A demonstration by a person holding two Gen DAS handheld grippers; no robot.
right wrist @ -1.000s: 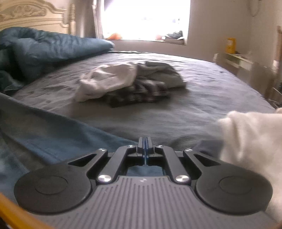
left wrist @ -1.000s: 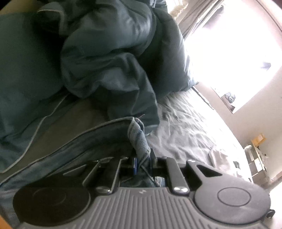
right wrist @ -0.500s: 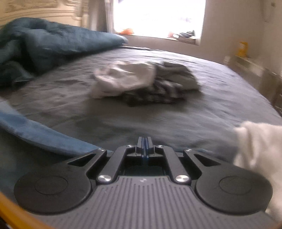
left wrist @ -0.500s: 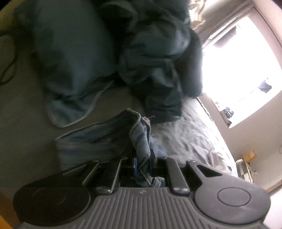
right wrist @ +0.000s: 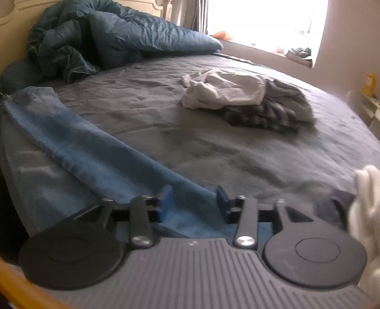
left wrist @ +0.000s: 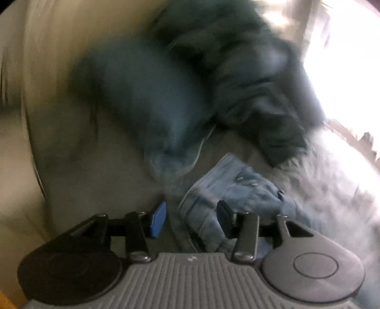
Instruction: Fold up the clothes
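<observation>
On the bed [right wrist: 213, 147], the jeans [right wrist: 71, 147] lie stretched along the left side in the right wrist view, running from the near edge back toward the rumpled duvet [right wrist: 114, 33] heaped at the head. A pile of clothes [right wrist: 242, 99] sits well apart, right of centre, with the window [right wrist: 261, 21] behind it. A fluffy garment [right wrist: 365, 209] lies at the near right. In the blurred left wrist view, the jeans' bunched end [left wrist: 237, 190] lies before the pillow [left wrist: 147, 104].
</observation>
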